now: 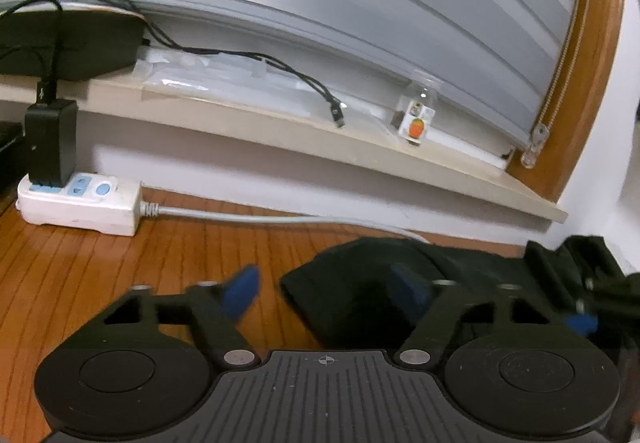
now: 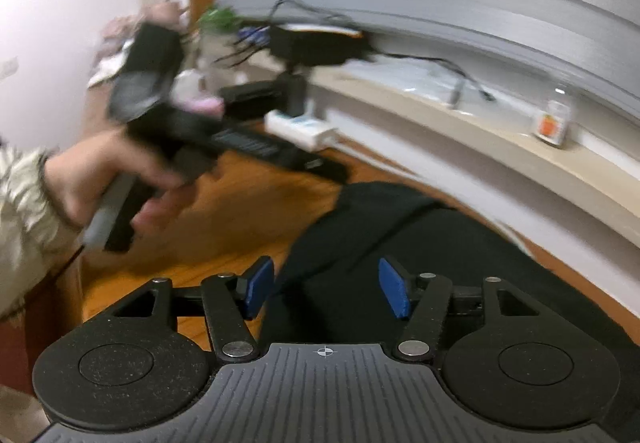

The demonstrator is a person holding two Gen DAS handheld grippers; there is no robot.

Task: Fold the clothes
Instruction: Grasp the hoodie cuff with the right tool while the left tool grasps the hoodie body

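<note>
My left gripper (image 1: 326,293) is partly open and holds nothing. My right gripper (image 2: 326,289) is partly open too, over the black cloth (image 2: 420,251), not pinching it. The cloth lies on the wooden table (image 1: 80,263), stretching away toward the window ledge (image 1: 360,151). The white power strip (image 1: 80,203) sits farther back.
</note>
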